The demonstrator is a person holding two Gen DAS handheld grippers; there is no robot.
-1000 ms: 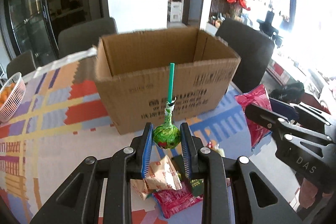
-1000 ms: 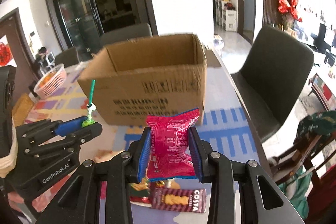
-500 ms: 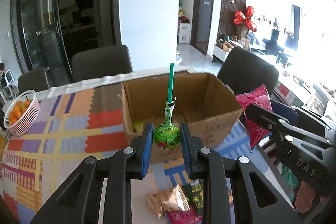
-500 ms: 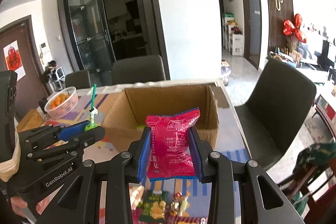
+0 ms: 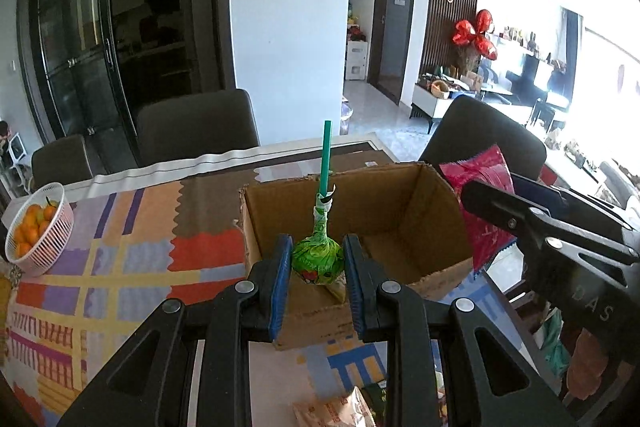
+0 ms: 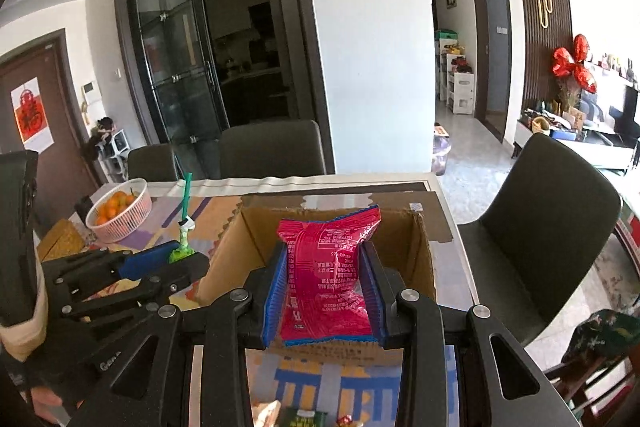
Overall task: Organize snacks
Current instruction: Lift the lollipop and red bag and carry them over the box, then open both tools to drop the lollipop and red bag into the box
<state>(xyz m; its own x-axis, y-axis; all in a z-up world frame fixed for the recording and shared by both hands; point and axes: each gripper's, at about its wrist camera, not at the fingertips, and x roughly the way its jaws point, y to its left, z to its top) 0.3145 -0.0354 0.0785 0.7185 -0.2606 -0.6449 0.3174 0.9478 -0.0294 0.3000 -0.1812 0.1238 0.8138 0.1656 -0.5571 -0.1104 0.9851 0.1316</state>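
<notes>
My left gripper [image 5: 317,269] is shut on a green-wrapped lollipop [image 5: 318,259] with a green stick, held above the near wall of the open cardboard box [image 5: 424,203]. My right gripper [image 6: 325,291] is shut on a pink snack packet [image 6: 326,275], held over the box's [image 6: 422,259] near edge. Each gripper shows in the other's view: the right one with the packet [image 5: 486,211] at the box's right side, the left one with the lollipop [image 6: 182,251] left of the box. A yellowish item lies inside the box, mostly hidden.
More snack packets [image 5: 336,409] lie on the patterned tablecloth [image 5: 120,267] in front of the box. A white basket of oranges [image 5: 38,227] stands at the left. Dark chairs [image 5: 196,127] surround the table; one [image 6: 548,227] is at the right.
Both grippers have risen and moved forward toward the box, carrying their snacks; the view now looks down into the open box from above its near wall.
</notes>
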